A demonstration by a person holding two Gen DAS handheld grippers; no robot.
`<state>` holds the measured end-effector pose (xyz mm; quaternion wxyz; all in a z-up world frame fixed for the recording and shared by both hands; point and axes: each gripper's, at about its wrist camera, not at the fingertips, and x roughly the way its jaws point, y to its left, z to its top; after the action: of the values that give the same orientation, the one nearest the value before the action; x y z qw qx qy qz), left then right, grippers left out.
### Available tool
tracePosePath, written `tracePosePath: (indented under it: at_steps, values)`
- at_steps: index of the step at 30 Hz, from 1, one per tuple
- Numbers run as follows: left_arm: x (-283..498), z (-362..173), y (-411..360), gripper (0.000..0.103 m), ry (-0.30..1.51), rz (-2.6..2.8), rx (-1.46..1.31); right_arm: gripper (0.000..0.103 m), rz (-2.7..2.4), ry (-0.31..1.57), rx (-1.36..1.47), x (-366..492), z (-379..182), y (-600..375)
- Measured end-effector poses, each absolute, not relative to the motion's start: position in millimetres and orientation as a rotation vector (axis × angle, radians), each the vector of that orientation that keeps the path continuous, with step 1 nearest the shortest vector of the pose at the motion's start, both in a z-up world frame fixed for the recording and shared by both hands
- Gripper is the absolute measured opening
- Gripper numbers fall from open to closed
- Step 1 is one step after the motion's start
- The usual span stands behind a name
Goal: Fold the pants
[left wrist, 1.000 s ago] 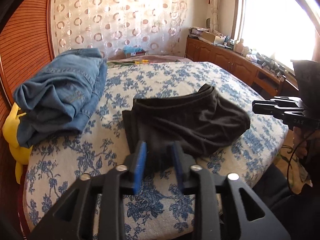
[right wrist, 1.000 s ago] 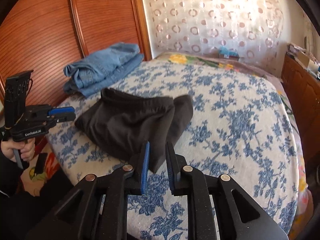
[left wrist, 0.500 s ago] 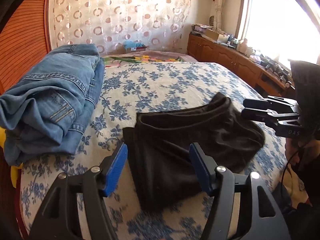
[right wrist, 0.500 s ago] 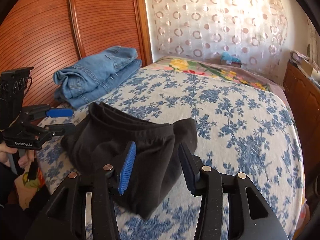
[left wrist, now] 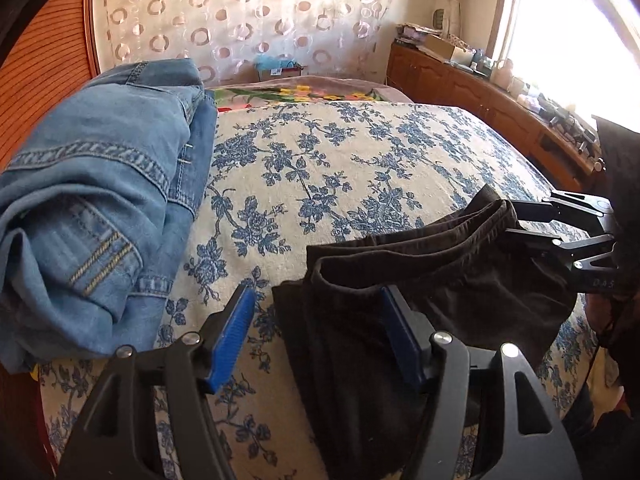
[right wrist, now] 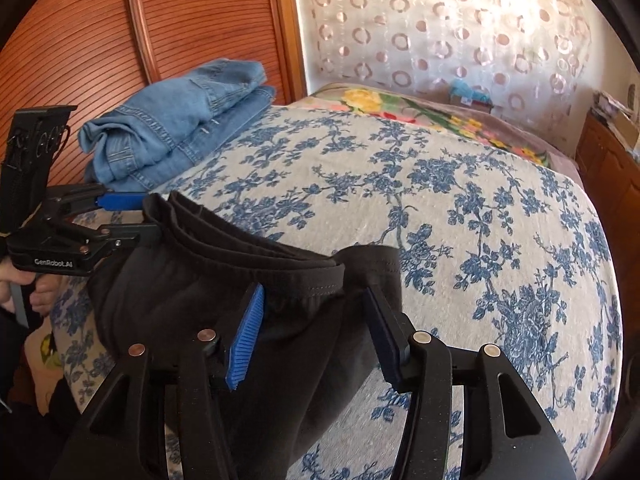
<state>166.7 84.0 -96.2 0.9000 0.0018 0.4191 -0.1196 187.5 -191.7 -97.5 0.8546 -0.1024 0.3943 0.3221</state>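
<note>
Folded black pants lie near the front edge of the flowered bed. My left gripper hangs open over their left end; the fabric edge lies between the blue pads and neither pad presses on it. In the right wrist view my right gripper straddles the right end of the pants. Its jaws are opening, with cloth loose between them. Each gripper shows in the other's view: the right gripper at the waistband's far end, the left gripper at the opposite end.
A folded pile of blue jeans sits on the bed's left side against the wooden wardrobe. A low wooden cabinet with clutter runs under the window on the right. A hand holds the left gripper's handle.
Both grippers went from nearly shut to open and moved forward and down over the black pants. The pants lie flatter on the bed, released from both.
</note>
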Motion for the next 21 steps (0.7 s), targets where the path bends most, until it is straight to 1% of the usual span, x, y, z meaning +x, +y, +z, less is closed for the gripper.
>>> tracePosePath:
  at_steps: [2, 9, 16, 19, 21]
  values:
    - [169.1, -97.0, 84.8, 0.065, 0.873, -0.243, 0.003, 0.051, 0.68, 0.833, -0.218, 189.7, -97.6, -191.1]
    - [174.0, -96.2, 86.3, 0.065, 0.87, -0.237, 0.001, 0.044, 0.622, 0.856, -0.207, 206.2, -105.5, -194.5]
    - [163.1, -92.3, 89.2, 0.065, 0.849, -0.233, -0.003, 0.044, 0.597, 0.858, -0.204, 206.0, -106.6, -197.8]
    - [157.6, -92.6, 88.1, 0.065, 0.848, -0.234, 0.004, 0.048, 0.589, 0.851, -0.182, 203.0, -103.0, -201.9]
    - [153.7, -92.7, 87.0, 0.065, 0.849, -0.236, 0.004, 0.053, 0.576, 0.847, -0.177, 199.7, -100.7, -204.8]
